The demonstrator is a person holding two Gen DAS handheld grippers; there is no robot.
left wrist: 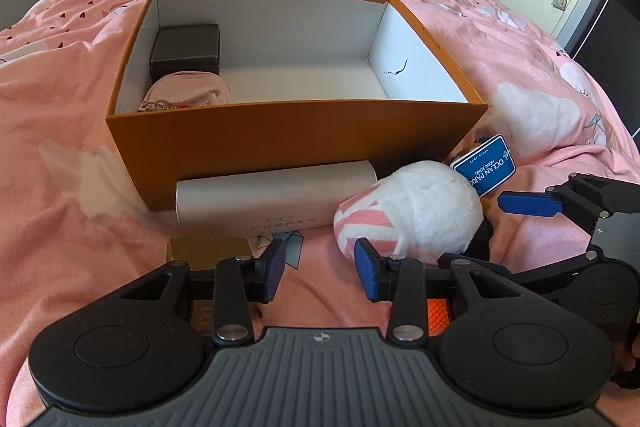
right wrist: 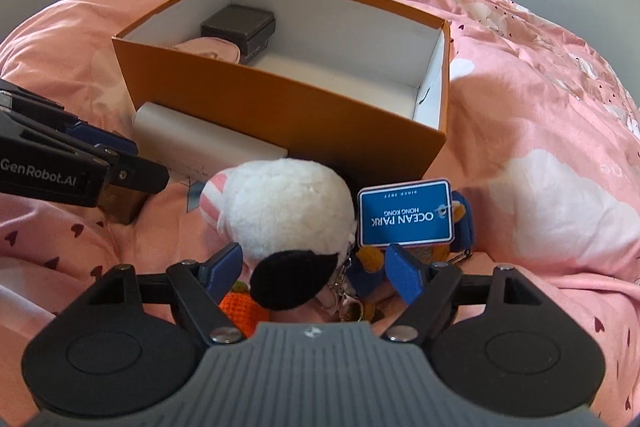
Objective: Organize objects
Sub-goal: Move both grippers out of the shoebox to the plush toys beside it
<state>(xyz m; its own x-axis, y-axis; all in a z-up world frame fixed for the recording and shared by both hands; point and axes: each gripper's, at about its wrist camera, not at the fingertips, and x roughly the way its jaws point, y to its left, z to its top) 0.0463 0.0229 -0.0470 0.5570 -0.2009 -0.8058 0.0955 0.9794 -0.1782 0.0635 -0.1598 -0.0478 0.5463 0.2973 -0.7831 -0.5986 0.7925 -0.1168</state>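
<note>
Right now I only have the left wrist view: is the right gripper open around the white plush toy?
Observer: Yes, the right gripper is open; the white plush toy has its black end between the fingers, unpinched.
Operator: Anything under the toy?
Observer: An orange crocheted piece pokes out beneath it.
Operator: What is behind the Ocean Park tag?
Observer: A small doll in blue, directly behind it.
</note>
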